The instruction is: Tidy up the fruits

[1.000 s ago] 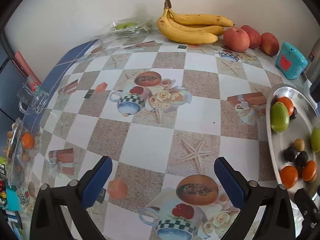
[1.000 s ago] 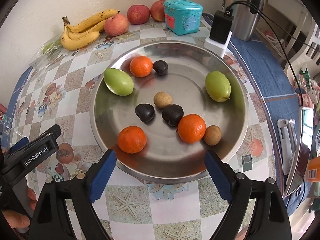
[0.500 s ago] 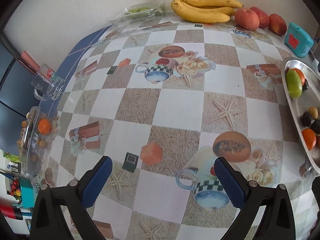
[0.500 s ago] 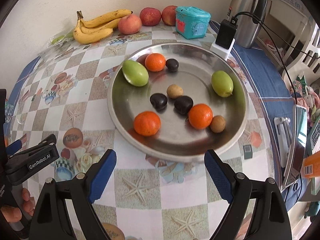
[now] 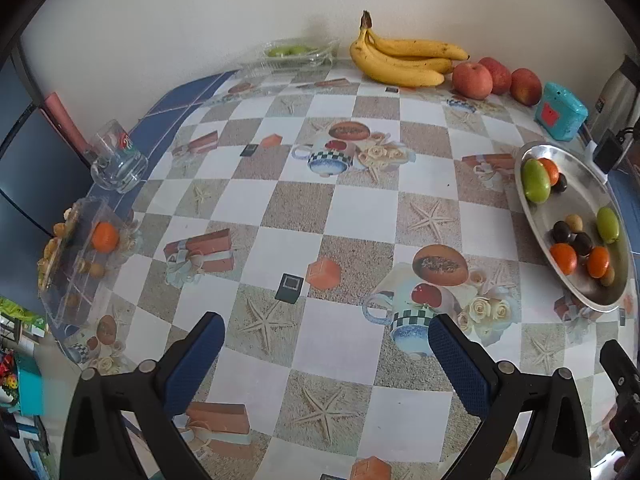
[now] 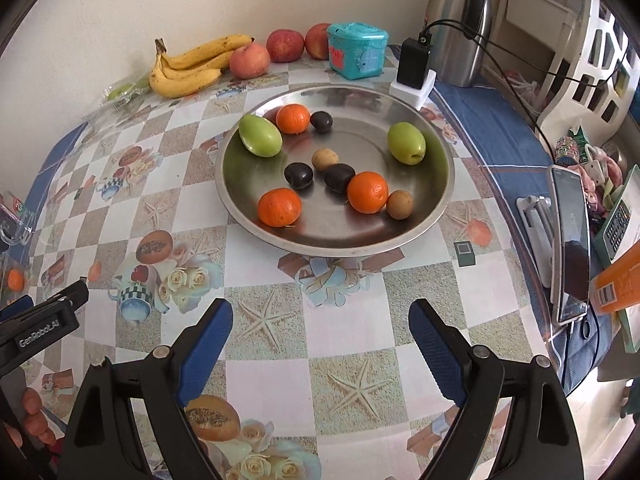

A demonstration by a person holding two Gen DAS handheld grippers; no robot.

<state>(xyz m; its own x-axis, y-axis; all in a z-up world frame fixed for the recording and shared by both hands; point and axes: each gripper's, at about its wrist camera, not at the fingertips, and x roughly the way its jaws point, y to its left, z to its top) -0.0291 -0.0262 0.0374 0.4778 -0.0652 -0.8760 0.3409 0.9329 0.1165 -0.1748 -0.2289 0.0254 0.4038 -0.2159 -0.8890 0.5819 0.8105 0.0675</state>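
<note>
A round steel plate point(image 6: 436, 216) holds three oranges point(image 6: 279, 207), two green fruits point(image 6: 260, 135), dark plums point(image 6: 298, 175) and small brown fruits point(image 6: 324, 159). It also shows at the right in the left wrist view point(image 5: 592, 298). A clear compartment tray point(image 5: 76, 264) at the table's left edge holds an orange point(image 5: 105, 236) and small brown fruits. My right gripper point(image 6: 320, 332) is open and empty, in front of the plate. My left gripper point(image 5: 326, 350) is open and empty over the table's middle.
Bananas point(image 5: 404, 60), apples point(image 5: 472, 80) and a clear pack of green fruit point(image 5: 296, 54) line the back wall. A teal toy box point(image 6: 357, 50), charger point(image 6: 414, 65), steel flask point(image 6: 460, 24) and phone point(image 6: 570, 240) stand right. A glass mug point(image 5: 118, 160) lies left.
Both grippers have pulled back and up from the table. The plate now sits farther from the right gripper, and more of the table shows in both views.
</note>
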